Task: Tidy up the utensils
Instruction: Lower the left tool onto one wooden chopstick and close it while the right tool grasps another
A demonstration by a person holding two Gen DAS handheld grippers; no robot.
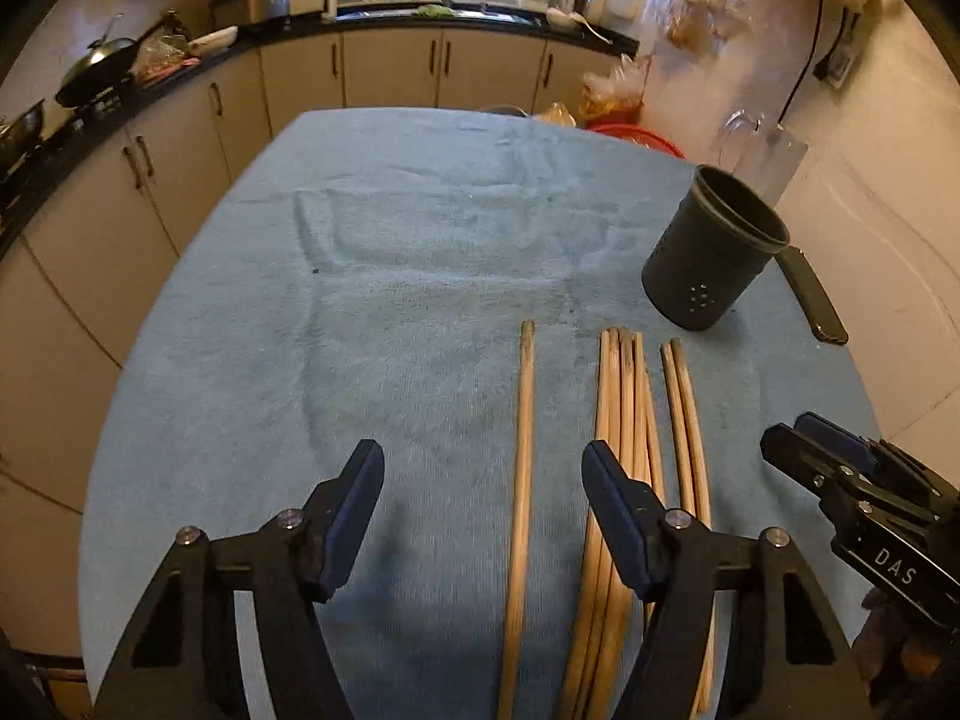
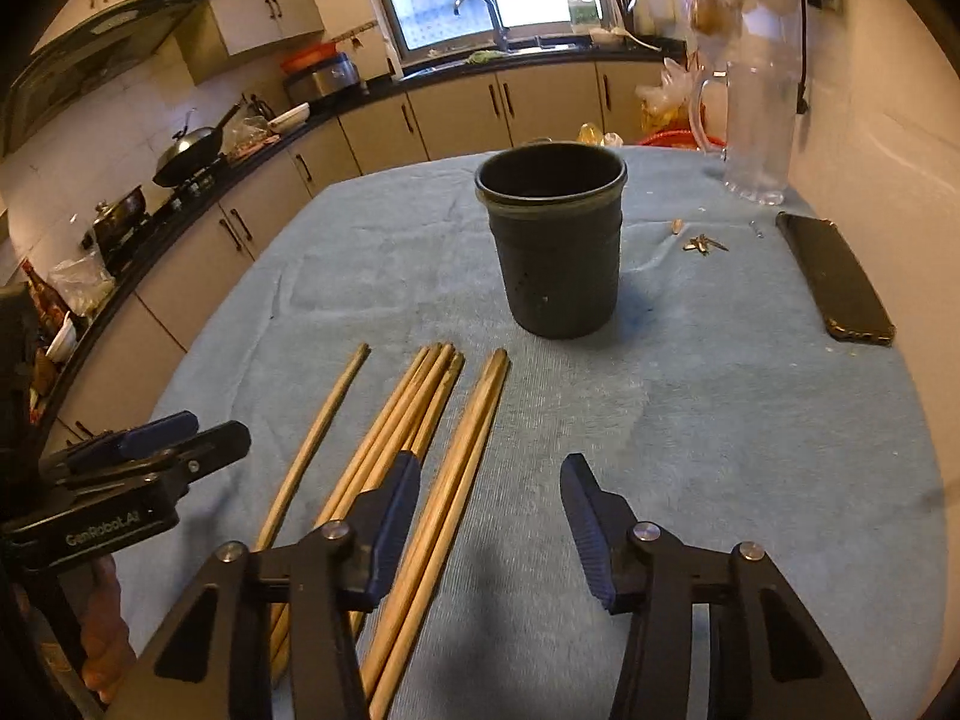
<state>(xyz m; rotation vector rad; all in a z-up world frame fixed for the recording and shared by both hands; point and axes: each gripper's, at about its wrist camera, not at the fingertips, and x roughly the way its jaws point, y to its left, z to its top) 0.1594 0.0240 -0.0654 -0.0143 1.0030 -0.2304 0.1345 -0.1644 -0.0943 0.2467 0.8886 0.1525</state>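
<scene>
Both sets of fingers wide open, empty; lone chopstick [image 1: 523, 480] lies lengthwise between left gripper [image 1: 483, 507] fingers, axis pointing ahead; right gripper [image 2: 492, 510] straddles pair [image 2: 444, 516]; holder [image 2: 555, 240] beyond

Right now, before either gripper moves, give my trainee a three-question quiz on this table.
1. True or false: the dark holder stands upright with no chopsticks in it.
2. Which lies apart from the rest, toward the left gripper? A) the single chopstick B) the phone C) the glass pitcher
3. Fill in: the right gripper has its jaws ____.

Key: 1 true; 2 A; 3 open, holding nothing.
</scene>
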